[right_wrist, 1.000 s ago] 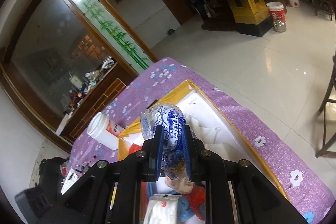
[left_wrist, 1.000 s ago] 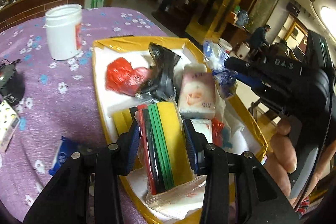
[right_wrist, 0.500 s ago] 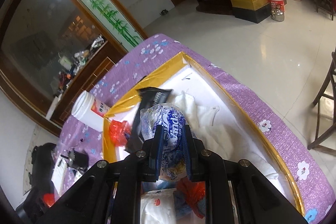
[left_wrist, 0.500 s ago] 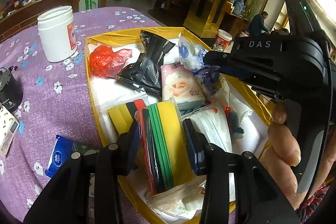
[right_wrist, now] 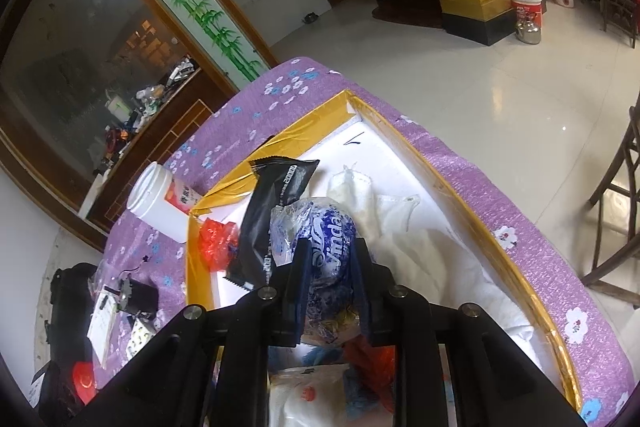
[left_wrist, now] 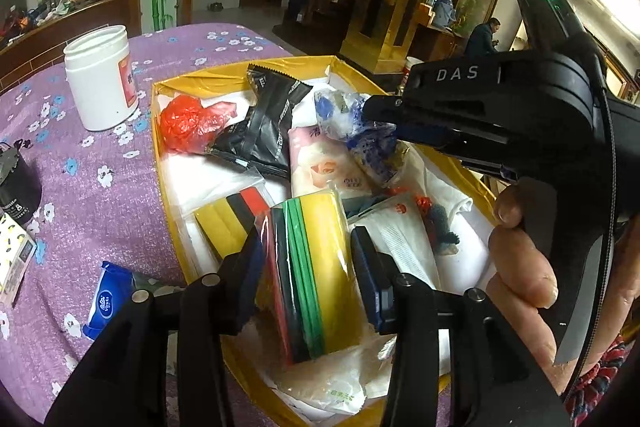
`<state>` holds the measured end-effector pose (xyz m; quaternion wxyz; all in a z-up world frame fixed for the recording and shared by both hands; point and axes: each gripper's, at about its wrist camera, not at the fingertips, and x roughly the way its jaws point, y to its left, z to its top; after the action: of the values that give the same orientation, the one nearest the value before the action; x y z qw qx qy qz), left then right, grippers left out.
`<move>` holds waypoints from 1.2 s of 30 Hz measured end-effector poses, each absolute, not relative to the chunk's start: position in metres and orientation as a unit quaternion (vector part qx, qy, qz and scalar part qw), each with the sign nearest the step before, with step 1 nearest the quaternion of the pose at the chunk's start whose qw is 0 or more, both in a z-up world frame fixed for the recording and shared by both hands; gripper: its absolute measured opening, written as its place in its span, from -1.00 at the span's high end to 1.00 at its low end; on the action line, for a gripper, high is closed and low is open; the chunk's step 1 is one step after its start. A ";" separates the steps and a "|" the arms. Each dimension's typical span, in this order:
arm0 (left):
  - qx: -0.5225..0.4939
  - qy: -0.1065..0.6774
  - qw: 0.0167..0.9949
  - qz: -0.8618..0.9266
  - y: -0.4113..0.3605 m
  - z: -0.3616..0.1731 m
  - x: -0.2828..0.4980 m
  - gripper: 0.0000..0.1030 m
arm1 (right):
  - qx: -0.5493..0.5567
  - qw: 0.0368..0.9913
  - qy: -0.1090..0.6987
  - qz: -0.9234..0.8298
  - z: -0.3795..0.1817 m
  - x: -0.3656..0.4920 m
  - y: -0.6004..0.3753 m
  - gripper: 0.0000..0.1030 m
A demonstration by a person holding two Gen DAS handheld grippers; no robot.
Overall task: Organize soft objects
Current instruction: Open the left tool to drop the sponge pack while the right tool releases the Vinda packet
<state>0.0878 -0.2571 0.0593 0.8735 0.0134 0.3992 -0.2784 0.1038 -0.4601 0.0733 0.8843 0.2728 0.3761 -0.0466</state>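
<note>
A yellow-rimmed white box [left_wrist: 240, 75] on the purple flowered table holds several soft packs. My left gripper [left_wrist: 306, 243] has a bagged stack of yellow, green, black and red sponges [left_wrist: 316, 267] between its pads. Its jaws are opening, and the stack rests low over the box's near end. My right gripper [right_wrist: 330, 247] is opening too. A blue-and-white tissue pack [right_wrist: 328, 227] still fills its gap and lies on a pink tissue pack [left_wrist: 328, 167]. From the left wrist, the right gripper [left_wrist: 372, 111] reaches in from the right, carried by a hand [left_wrist: 520, 267].
Inside the box lie a black wrapper [left_wrist: 264, 131], a red plastic bag [left_wrist: 184, 123] and white cloth [right_wrist: 420, 247]. A white jar [left_wrist: 100, 79] stands beyond the box on the left. A blue tissue pack [left_wrist: 108, 303] and a black can [left_wrist: 16, 187] lie on the table.
My right gripper came down into the box with the blue-and-white pack, and its pads have eased apart slightly. The left gripper stayed over the box's near end with the sponges.
</note>
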 end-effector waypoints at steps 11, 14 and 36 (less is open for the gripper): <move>-0.007 0.393 0.876 -0.281 -0.251 0.067 0.087 0.01 | 0.290 0.893 0.343 -0.042 0.082 0.094 -0.466 0.27; -0.007 0.391 0.877 -0.280 -0.251 0.068 0.088 0.01 | 0.289 0.896 0.335 -0.036 0.085 0.091 -0.466 0.27; -0.004 0.394 0.877 -0.276 -0.237 0.078 0.082 0.01 | 0.277 0.905 0.323 -0.006 0.093 0.091 -0.457 0.16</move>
<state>0.0820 -0.2365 0.0779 0.8769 -0.0041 0.3938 -0.2757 0.0906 -0.4573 0.0925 0.9052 0.2766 0.3227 -0.0057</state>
